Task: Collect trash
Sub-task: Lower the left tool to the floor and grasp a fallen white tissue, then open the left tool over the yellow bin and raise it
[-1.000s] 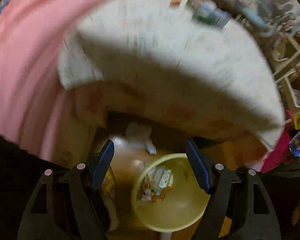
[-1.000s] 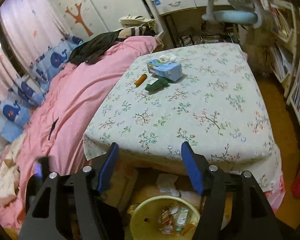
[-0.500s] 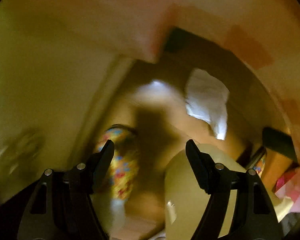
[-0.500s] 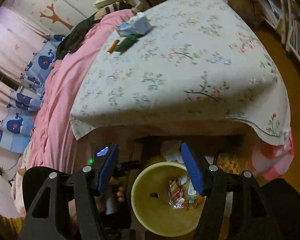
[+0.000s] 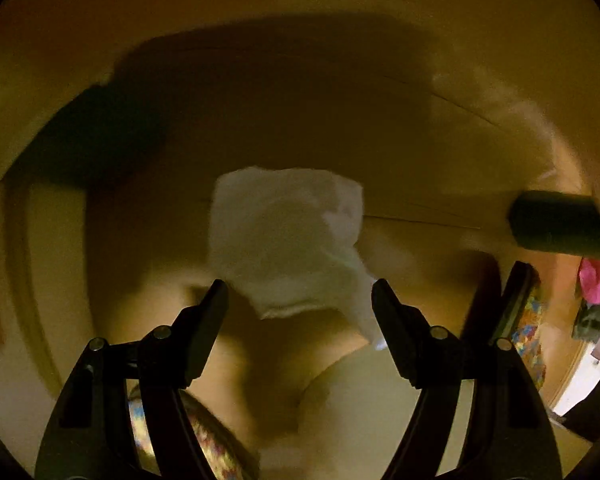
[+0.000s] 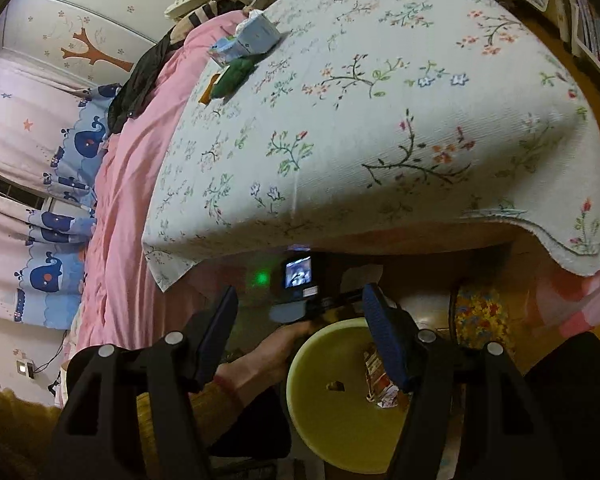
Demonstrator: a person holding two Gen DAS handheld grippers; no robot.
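One crumpled white tissue (image 5: pixel 284 240) fills the centre of the left wrist view, lying on the dim floor under the table; a second ago it was only a small pale scrap far below, and half a second ago it sat off in the upper right of that frame. So the left gripper (image 5: pixel 300 300) has dived under the table and lined up on it, jaws wide and empty, with the tissue's lower edge just reaching between the tips. I judge the pick is about to happen: a little more forward, then close.

Below and right in the same view curves the yellow bin (image 5: pixel 364 408), close by for the drop. In the right wrist view the right gripper (image 6: pixel 300 328) hangs wide and empty over the bin, which already holds wrappers (image 6: pixel 380 384).
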